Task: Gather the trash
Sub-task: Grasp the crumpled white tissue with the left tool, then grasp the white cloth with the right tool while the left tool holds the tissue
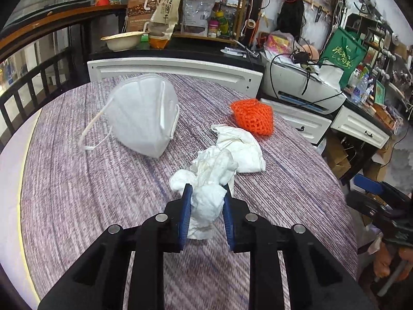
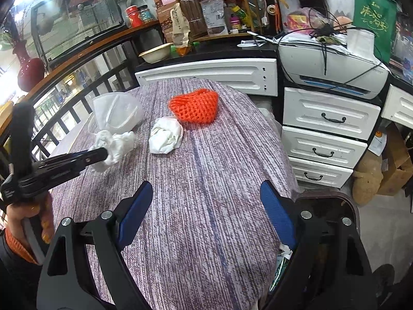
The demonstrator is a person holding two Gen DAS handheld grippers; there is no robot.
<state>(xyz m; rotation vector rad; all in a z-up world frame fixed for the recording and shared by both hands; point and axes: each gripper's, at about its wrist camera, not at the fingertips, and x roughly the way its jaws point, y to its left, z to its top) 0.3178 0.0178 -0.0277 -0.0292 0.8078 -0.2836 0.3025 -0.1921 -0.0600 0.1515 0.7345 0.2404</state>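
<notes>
The left gripper (image 1: 206,201), fingers clamped on a crumpled tissue (image 1: 206,180), must carry it to the bin (image 2: 333,206) at 4 o'clock, while the right gripper (image 2: 206,214) waits, fingers apart.

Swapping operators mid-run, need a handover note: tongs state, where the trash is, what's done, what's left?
Left tongs: shut on a crumpled tissue, at the near middle of the table.
Right tongs: open, empty, over the table's near edge.
Still on the table: second tissue, orange foam net, white face mask.
Brown bin sits on the floor at the table's right edge, with some scraps visible inside.
Left to do: drop the held tissue in the bin, then collect the other three.
</notes>
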